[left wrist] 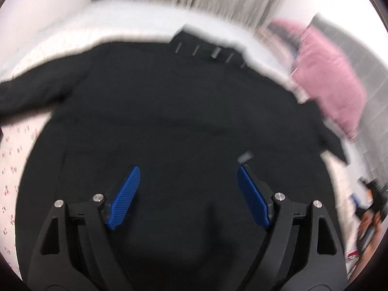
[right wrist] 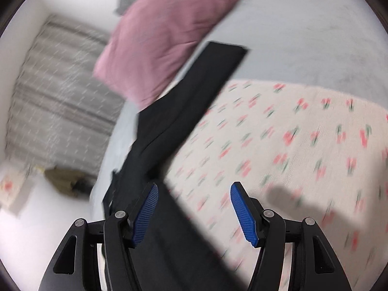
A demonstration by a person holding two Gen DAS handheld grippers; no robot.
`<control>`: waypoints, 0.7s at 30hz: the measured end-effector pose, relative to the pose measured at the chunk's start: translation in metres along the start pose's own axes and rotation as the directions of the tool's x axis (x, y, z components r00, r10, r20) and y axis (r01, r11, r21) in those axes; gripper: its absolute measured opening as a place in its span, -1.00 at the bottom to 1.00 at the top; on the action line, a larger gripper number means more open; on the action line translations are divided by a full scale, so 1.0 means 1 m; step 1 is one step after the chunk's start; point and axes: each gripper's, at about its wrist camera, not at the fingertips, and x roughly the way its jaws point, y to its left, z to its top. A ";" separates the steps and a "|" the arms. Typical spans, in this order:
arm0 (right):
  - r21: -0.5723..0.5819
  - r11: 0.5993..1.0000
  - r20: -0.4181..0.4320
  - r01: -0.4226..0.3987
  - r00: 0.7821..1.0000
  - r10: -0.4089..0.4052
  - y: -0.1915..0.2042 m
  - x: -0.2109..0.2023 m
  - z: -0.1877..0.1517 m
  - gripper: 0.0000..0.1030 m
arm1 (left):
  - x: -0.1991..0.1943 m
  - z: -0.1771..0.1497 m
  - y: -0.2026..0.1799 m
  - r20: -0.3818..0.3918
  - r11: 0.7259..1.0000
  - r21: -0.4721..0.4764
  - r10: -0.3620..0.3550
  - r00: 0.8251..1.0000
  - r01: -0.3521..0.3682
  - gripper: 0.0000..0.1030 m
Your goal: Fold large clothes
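Left gripper (left wrist: pixel 188 173): fingers spread wide, blue pads facing each other, nothing between them. Positioned over the near part of the black garment (left wrist: pixel 169 111).

Right gripper (right wrist: pixel 194 192): fingers likewise spread, holding nothing. Its left pad (right wrist: pixel 145 214) overlaps the garment's edge in the view; contact cannot be told.

Black garment: large dark top, spread across the bed. One sleeve runs off to the far left in the left wrist view. In the right wrist view the other sleeve (right wrist: pixel 194 97) reaches away toward the far side, its cuff close by the pink pillow (right wrist: pixel 157 38).

Bedsheet (right wrist: pixel 291 145): pale, cherry print, bare to the right of the garment; plain grey cover beyond it.

Surroundings: curtain (left wrist: pixel 218 0) at the far side. Both views blurred by motion.

Risks, as judged:
- Dark cloth on dark cloth hides edges; a pinch could take two layers or miss the hem.
- The sleeve near the pillow could drag or snag it when folded inward.
- Uneven lifting by the two grippers would skew the fold line.
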 end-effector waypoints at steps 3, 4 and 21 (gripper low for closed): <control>-0.097 0.992 0.006 0.083 0.997 -0.083 -0.008 0.024 0.048 0.23 | 0.002 0.001 0.013 0.001 0.999 -0.041 0.005 1.000 -0.005 0.60; -0.115 0.987 0.003 0.110 0.994 -0.110 -0.010 0.033 0.062 0.23 | 0.001 0.003 0.017 -0.004 0.998 -0.065 0.006 1.000 -0.006 0.60; 0.003 0.977 0.119 0.213 0.970 -0.211 -0.003 0.132 0.168 -0.82 | 0.042 0.003 0.010 -0.035 0.998 -0.035 0.052 0.998 -0.053 0.60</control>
